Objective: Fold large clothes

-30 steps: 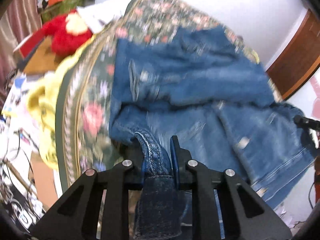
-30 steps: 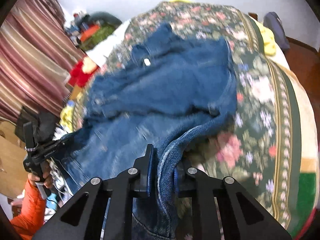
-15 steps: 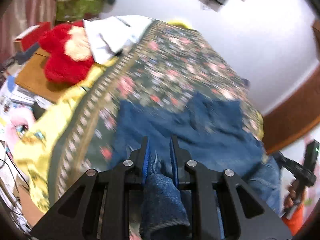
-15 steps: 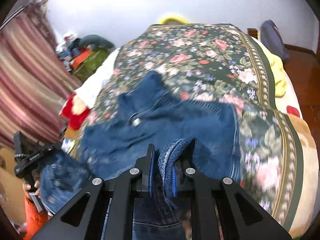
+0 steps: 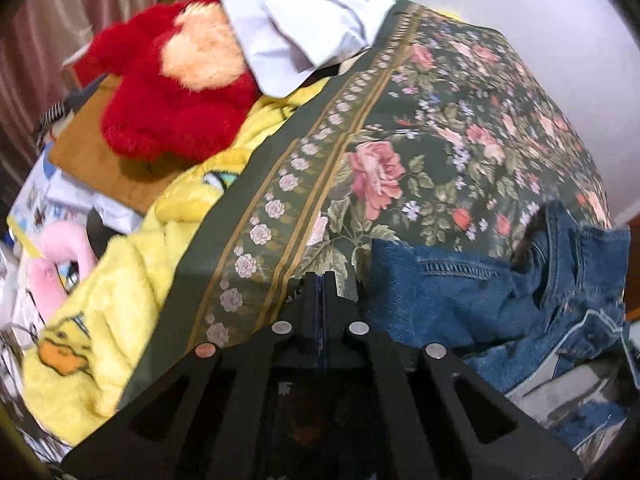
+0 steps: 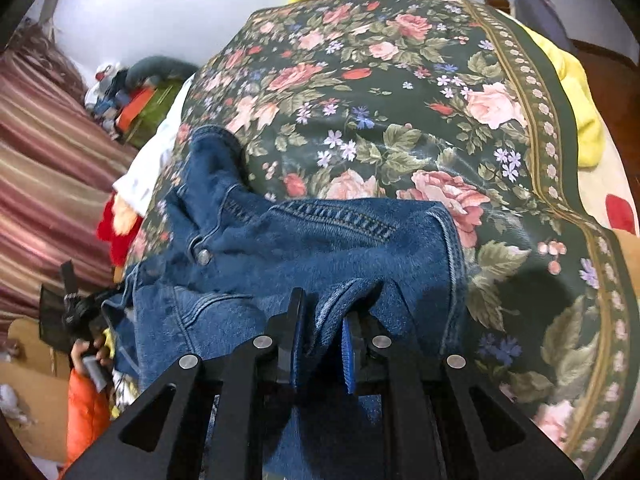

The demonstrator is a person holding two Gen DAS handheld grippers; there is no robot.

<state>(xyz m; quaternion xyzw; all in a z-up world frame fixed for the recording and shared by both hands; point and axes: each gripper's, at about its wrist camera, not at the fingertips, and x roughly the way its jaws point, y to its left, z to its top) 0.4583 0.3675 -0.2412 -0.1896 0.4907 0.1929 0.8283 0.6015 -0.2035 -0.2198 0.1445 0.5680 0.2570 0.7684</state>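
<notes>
A blue denim jacket (image 6: 320, 248) lies bunched on the dark green floral bedspread (image 6: 400, 92). My right gripper (image 6: 324, 328) is shut on a folded denim edge of the jacket, which bulges up between its fingers. In the left wrist view the jacket (image 5: 500, 296) lies at the right, on the bedspread (image 5: 420, 140). My left gripper (image 5: 320, 284) has its jaws pressed tightly together, with only a thin dark sliver between them; whether it pinches fabric I cannot tell. It sits just left of the jacket's edge.
A red plush toy (image 5: 172, 92), a white cloth (image 5: 304, 36) and a yellow duck blanket (image 5: 120, 280) lie along the bed's left side. A yellow cloth (image 6: 576, 92) lies at the bed's right edge. A striped curtain (image 6: 48, 160) hangs at left.
Both grippers have moved up the bed, carrying the jacket's edge over the rest of it. The thick denim wad that filled the left jaws no longer shows, and they have closed tight.
</notes>
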